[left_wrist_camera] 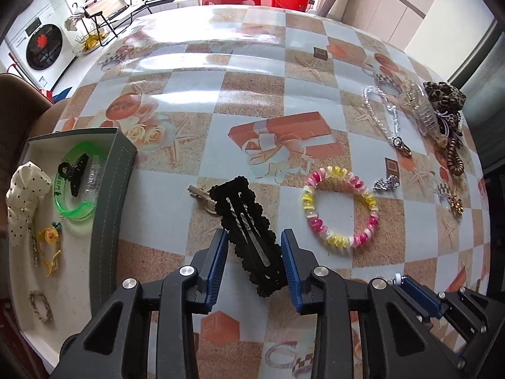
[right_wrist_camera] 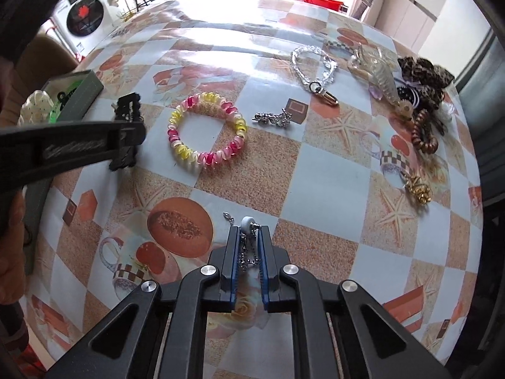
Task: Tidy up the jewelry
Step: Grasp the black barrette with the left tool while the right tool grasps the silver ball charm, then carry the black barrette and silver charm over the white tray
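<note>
My left gripper (left_wrist_camera: 254, 237) is closed around a black scalloped snap hair clip (left_wrist_camera: 244, 224), which sticks out forward between the blue pads. The clip also shows in the right wrist view (right_wrist_camera: 126, 117) behind the left gripper's arm. My right gripper (right_wrist_camera: 247, 230) is shut on a silver chain with a white bead (right_wrist_camera: 246, 224). A green-sided jewelry tray (left_wrist_camera: 110, 195) lies at the left, holding a green bangle (left_wrist_camera: 75, 186), a black claw clip (left_wrist_camera: 72, 170) and a dotted scrunchie (left_wrist_camera: 23, 195). A pink and yellow spiral bracelet (left_wrist_camera: 339, 207) lies on the table.
On the checked tablecloth lie a clear bead chain (left_wrist_camera: 383, 117), a small silver charm (left_wrist_camera: 386, 184), a clear claw clip (left_wrist_camera: 424, 110), leopard scrunchies (left_wrist_camera: 445, 94), a brown spiral tie (left_wrist_camera: 454, 158), a gold brooch (left_wrist_camera: 456, 205) and a metal clip (left_wrist_camera: 199, 192). The table edge curves at the right.
</note>
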`<state>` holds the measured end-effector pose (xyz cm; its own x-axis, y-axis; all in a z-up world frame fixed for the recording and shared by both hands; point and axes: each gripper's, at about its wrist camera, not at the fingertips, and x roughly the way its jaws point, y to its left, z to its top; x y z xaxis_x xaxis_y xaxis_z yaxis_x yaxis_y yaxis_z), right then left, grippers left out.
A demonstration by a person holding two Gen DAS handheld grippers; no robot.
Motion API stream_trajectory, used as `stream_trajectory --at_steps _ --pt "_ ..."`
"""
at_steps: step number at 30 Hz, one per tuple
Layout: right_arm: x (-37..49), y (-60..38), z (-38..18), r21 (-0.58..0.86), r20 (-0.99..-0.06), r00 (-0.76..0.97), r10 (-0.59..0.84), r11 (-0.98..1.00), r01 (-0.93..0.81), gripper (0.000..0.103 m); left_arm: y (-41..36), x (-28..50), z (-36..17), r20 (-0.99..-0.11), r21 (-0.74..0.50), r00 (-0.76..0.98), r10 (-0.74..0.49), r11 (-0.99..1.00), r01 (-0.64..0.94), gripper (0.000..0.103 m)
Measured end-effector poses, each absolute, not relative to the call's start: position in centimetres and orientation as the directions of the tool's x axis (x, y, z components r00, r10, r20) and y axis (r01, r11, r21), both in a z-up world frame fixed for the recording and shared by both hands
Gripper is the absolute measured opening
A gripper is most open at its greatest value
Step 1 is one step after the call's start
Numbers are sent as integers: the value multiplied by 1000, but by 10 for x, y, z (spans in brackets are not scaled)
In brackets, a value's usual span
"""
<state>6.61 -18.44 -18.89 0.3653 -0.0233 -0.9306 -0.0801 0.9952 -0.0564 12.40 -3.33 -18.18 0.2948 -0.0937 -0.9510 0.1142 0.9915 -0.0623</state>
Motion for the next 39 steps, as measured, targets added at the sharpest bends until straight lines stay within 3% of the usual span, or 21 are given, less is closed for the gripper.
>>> stream_trajectory --at_steps 12,30,39 --pt "59 -206 -172 132 -933 339 119 991 17 11 -10 100 -157 -941 -92 312 -134 985 147 38" --pt "45 -199 -158 126 -945 312 99 990 66 11 17 60 -138 -942 -93 308 -133 986 141 38" --pt "40 -181 -130 113 -940 328 91 992 49 5 40 40 -112 -938 -103 318 -138 987 123 38"
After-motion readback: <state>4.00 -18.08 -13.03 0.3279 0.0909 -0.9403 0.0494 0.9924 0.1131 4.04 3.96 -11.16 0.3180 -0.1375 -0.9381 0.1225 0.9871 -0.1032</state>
